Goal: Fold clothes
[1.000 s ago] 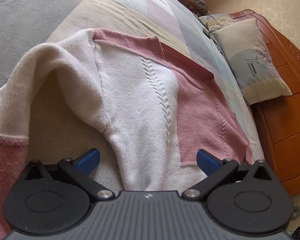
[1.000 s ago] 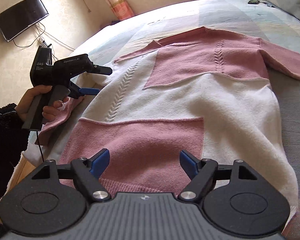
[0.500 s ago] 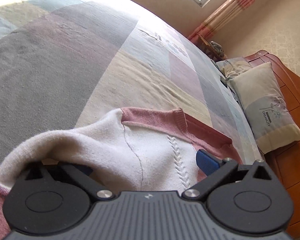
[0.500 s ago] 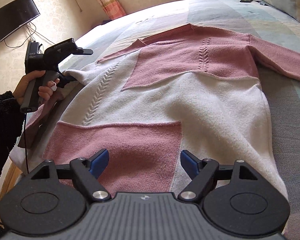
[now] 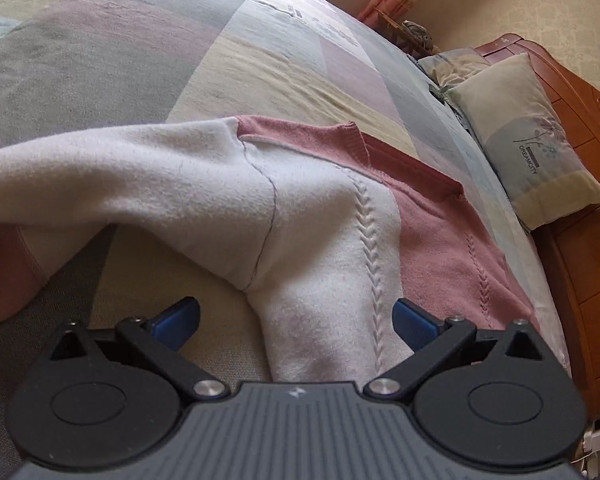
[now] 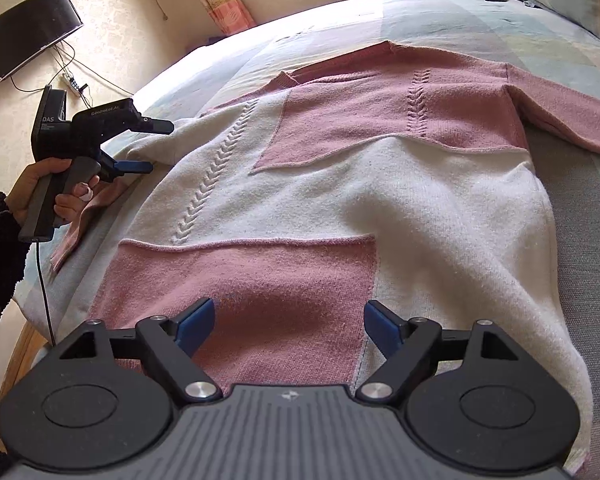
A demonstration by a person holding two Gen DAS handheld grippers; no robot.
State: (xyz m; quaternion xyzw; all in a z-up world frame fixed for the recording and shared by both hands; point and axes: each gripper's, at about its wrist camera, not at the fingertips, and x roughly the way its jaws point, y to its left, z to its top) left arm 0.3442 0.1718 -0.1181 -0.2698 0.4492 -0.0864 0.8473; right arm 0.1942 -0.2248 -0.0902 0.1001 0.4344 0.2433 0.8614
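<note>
Sweater (image 5: 316, 216) sleeve (image 5: 112, 184) higher (than before)

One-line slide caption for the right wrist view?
Open right gripper above a pink-and-white knitted sweater spread on the bed.

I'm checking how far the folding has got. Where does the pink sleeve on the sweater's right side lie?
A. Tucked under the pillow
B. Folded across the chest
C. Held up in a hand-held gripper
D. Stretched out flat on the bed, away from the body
D: in the right wrist view the pink sleeve runs outward from the sweater across the bed, unfolded and with no hand-held gripper on it.
</note>
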